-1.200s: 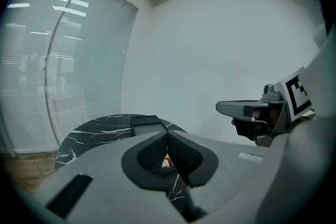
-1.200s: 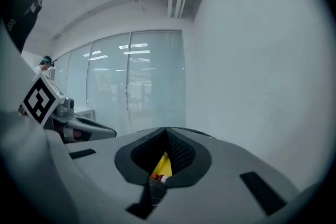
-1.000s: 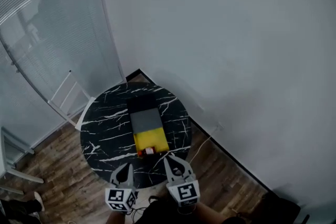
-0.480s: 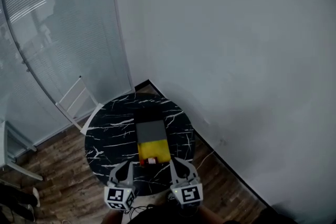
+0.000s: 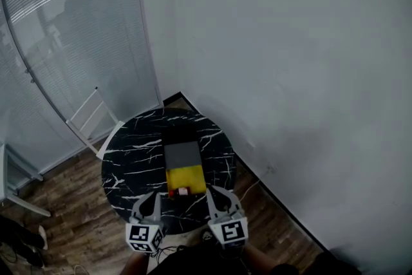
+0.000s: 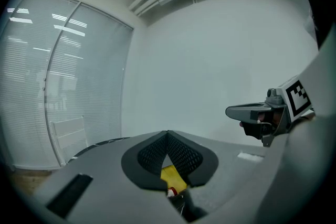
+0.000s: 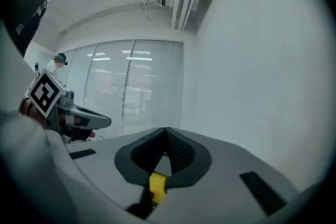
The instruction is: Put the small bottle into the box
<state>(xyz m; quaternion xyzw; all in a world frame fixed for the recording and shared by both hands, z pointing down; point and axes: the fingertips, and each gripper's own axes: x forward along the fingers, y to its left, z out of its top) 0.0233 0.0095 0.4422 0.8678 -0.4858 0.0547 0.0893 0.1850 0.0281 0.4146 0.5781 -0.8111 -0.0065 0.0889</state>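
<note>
A round black marble table carries a long box with a yellow near part, a grey middle and a black far end. A small white and red bottle lies at the yellow part's near edge; whether it is inside I cannot tell. My left gripper and right gripper hover side by side over the table's near rim, both shut and empty. In the left gripper view the jaws meet over the yellow part. The right gripper view shows the same.
A white folding frame leans against the glass partition with blinds at the left. A grey wall stands close behind and to the right of the table. A cable runs over the wooden floor at the right.
The head view has shifted a little, so the table sits slightly higher in the picture. Both grippers stay shut at the near rim. Box and bottle have not moved.
</note>
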